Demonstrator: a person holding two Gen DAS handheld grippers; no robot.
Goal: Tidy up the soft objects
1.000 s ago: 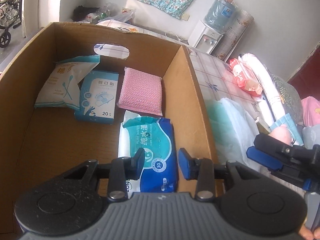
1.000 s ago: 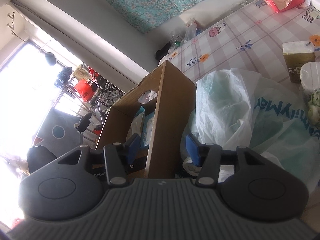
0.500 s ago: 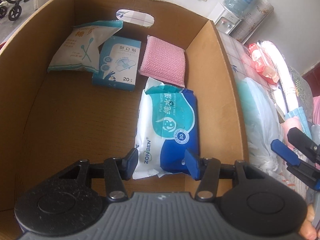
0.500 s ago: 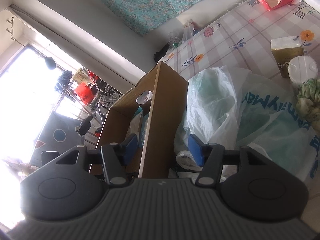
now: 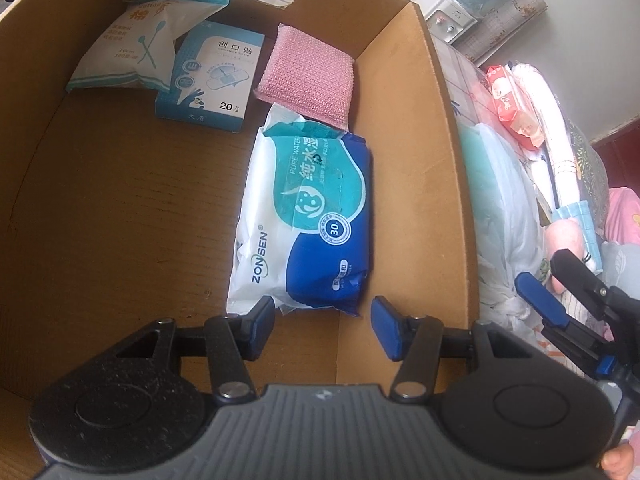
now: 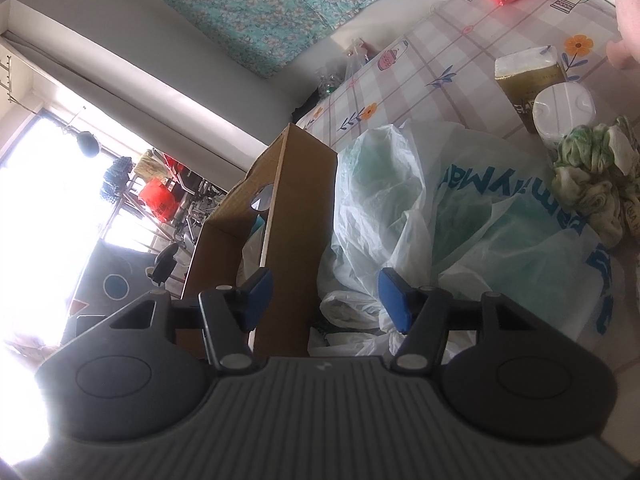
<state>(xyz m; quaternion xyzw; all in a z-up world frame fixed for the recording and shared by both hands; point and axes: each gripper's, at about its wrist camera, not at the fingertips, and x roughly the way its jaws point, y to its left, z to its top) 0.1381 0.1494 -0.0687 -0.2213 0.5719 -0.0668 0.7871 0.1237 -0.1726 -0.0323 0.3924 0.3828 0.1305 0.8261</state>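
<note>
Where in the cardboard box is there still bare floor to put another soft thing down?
Free: the cardboard box floor left of the wet wipes pack, below the cotton swab bag and plaster box. Crowded: the far wall and right side, where the pink sponge touches the wipes.

The left gripper [image 5: 323, 328] points steeply down, its 2 blue pads [image 5: 262, 322] apart with nothing pressed between them. The right gripper [image 6: 325, 300] angles less steeply downward, its jaws likewise parted and gripping nothing. In the left wrist view the right gripper shows at the right edge, a fingertip [image 5: 618, 460] of the person beneath it.
</note>
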